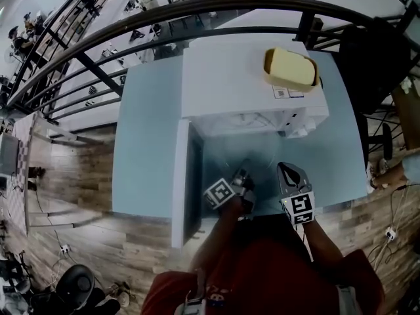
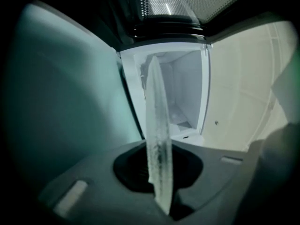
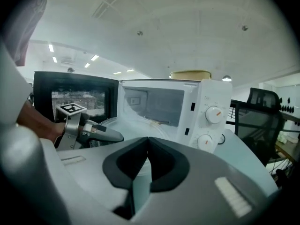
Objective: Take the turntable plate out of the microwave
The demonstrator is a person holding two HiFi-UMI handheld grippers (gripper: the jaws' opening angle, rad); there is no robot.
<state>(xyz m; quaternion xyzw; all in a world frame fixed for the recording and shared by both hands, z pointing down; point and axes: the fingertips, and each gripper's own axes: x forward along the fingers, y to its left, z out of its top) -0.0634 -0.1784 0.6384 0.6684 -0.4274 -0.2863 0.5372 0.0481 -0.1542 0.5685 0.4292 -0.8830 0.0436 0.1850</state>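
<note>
Turntable plate (image 2: pixel 157 139), clear glass, sits just in front of the open microwave (image 1: pixel 249 77) above the bench (image 1: pixel 147 143) near its front edge, rim pinched between the left gripper (image 1: pixel 243 178) fingers, with the right gripper (image 3: pixel 147 143) just beside it, fingers pressed together on nothing.

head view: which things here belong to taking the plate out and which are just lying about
Job: microwave, its open door, turntable plate, left gripper clamped on it.
Lying about: yellow container on the microwave, office chair, railing.
</note>
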